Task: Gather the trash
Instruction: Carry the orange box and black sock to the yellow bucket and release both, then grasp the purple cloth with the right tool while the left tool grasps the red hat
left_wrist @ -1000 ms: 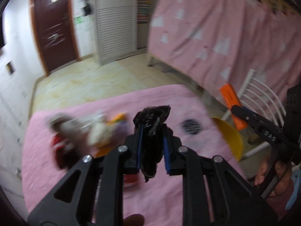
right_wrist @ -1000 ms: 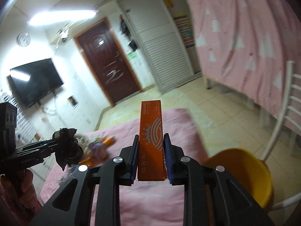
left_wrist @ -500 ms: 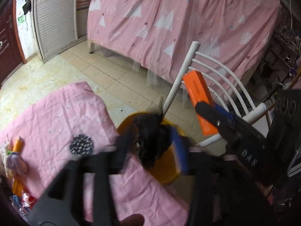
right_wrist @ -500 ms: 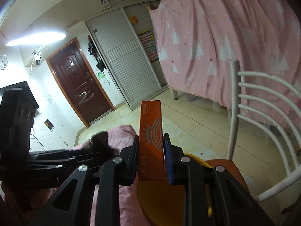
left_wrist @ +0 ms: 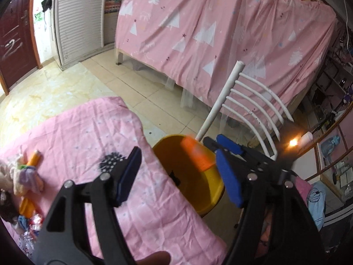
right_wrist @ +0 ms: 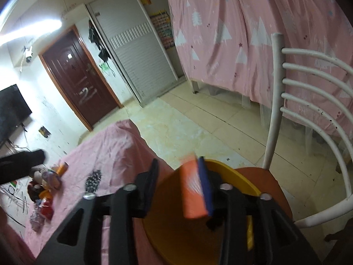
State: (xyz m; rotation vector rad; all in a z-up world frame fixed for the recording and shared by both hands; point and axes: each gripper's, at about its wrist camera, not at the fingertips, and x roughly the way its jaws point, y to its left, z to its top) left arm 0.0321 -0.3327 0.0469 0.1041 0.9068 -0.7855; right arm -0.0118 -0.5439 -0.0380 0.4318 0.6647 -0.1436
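The left gripper (left_wrist: 178, 176) has its jaws spread wide with nothing between them, poised over the near rim of the yellow bucket (left_wrist: 198, 190). A small black scrap (left_wrist: 175, 177) lies on the bucket's inner wall. The right gripper (right_wrist: 181, 187) has just been opening; its jaws stand apart, and a blurred orange box (right_wrist: 192, 192) leans against the right blue pad, above the bucket's mouth. The bucket sits on the seat of a white chair (right_wrist: 313, 92), just beside the edge of a table draped in a pink cloth (left_wrist: 92, 132). Far from the bucket, at the cloth's left side, a pile of remaining trash (left_wrist: 24, 176) lies heaped.
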